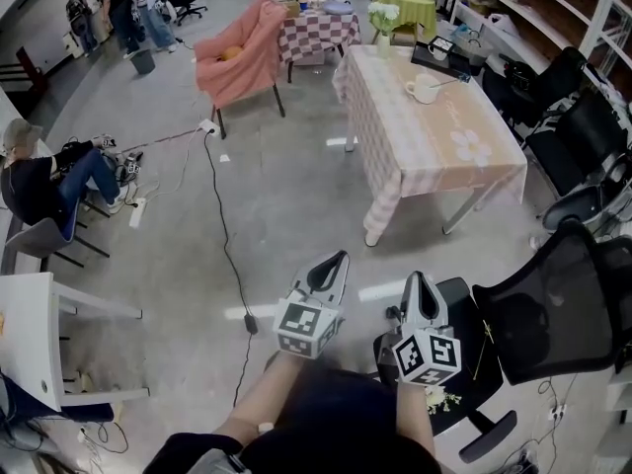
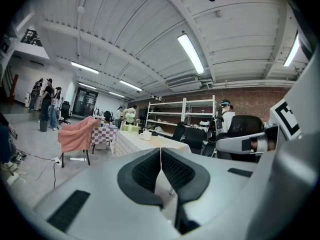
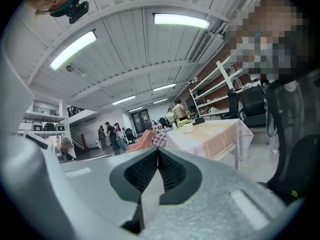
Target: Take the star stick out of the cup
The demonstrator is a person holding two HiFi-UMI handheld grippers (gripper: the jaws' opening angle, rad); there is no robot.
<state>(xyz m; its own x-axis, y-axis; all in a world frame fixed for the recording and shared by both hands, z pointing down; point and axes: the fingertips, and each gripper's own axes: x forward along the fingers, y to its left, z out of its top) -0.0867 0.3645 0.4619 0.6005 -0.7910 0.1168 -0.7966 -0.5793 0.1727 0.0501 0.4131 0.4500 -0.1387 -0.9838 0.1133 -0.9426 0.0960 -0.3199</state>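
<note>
A white cup (image 1: 423, 89) stands on the far end of a table with a pink-patterned cloth (image 1: 439, 151), well ahead of me. A thin stick (image 1: 449, 83) leans out of the cup to the right; its star end is too small to make out. My left gripper (image 1: 339, 258) and right gripper (image 1: 418, 278) are held side by side low in the head view, far short of the table, pointing toward it. Both are shut, pads together, with nothing between them. The left gripper (image 2: 160, 150) sees the cup (image 2: 146, 135) small ahead. The right gripper (image 3: 158, 151) sees the cup (image 3: 188, 127) too.
A black mesh office chair (image 1: 553, 309) stands close at my right, more black chairs (image 1: 583, 131) beyond the table. A pink-draped chair (image 1: 237, 57) and a checkered table (image 1: 318, 30) stand farther back. A cable (image 1: 222, 225) crosses the floor. A person sits at left (image 1: 49, 181), by a white table (image 1: 30, 329).
</note>
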